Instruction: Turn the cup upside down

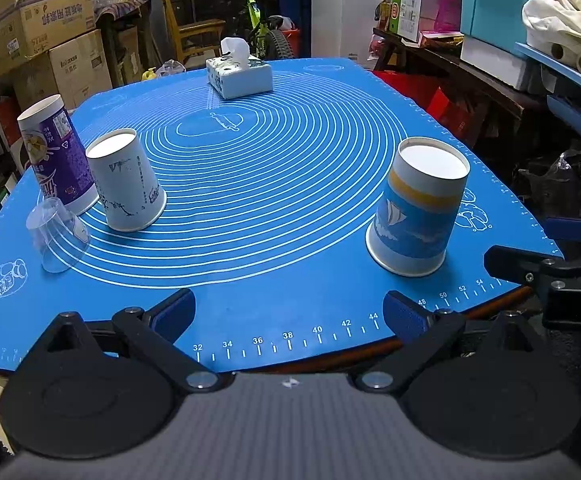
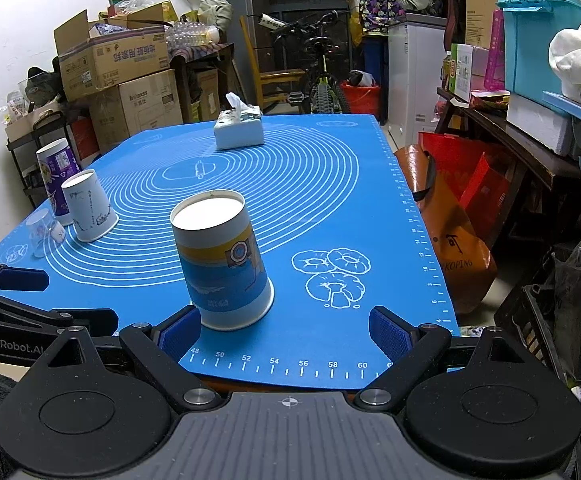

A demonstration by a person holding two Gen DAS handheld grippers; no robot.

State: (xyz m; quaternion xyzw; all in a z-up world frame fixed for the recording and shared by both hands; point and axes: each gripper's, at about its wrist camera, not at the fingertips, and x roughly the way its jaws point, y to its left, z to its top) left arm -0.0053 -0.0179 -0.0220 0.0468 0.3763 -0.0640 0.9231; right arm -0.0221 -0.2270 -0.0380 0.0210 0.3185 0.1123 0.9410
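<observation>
A blue and yellow paper cup (image 1: 416, 212) stands upside down, base up, on the blue mat (image 1: 270, 184). In the right wrist view the cup (image 2: 222, 260) is just ahead of my right gripper (image 2: 286, 332), close to its left finger. My right gripper is open and empty. My left gripper (image 1: 290, 312) is open and empty at the mat's near edge, with the cup ahead to its right. The right gripper's fingers (image 1: 530, 268) show at the right edge of the left wrist view.
At the mat's left stand an upside-down white paper cup (image 1: 126, 184), a purple cup (image 1: 56, 156) and a clear plastic cup (image 1: 56, 234). A tissue box (image 1: 238, 72) sits at the far side. Cardboard boxes, a bicycle and shelves surround the table.
</observation>
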